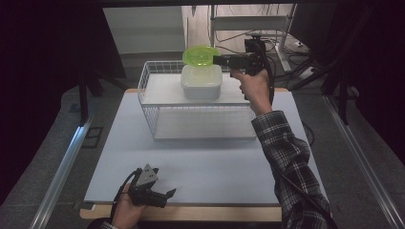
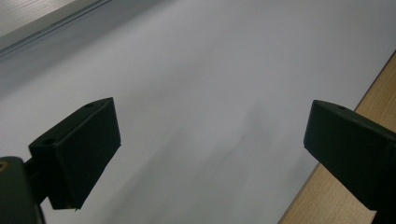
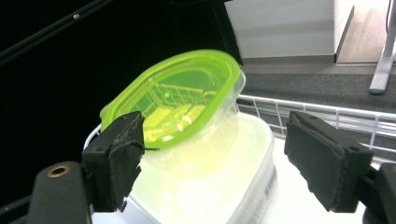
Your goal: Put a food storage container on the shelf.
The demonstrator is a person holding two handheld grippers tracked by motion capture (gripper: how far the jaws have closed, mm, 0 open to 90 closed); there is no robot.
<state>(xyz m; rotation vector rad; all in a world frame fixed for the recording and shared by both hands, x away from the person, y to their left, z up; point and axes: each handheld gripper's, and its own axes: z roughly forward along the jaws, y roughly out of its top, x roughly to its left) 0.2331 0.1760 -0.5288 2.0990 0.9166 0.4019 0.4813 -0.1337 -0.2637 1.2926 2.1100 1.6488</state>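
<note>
A clear tub with a lime-green lid (image 1: 200,56) (image 3: 177,100) sits tilted on top of a white lidded box (image 1: 201,82) (image 3: 219,186). That box stands on the flat top of a white wire basket (image 1: 191,121) at the back of the table. My right gripper (image 1: 217,60) (image 3: 212,126) is level at the tub's right side, open, with the tub's near part between the jaws. The right pad (image 3: 327,158) is well clear of it; the left pad sits at the lid's edge. My left gripper (image 1: 168,197) (image 2: 215,112) rests open and holds nothing at the table's front left.
A pale grey mat (image 1: 200,167) (image 2: 210,56) covers the table, with a wooden strip (image 1: 191,212) (image 2: 345,196) along its front edge. The basket's wire rim (image 3: 327,116) runs behind the box. Metal rails and dark floor flank the table.
</note>
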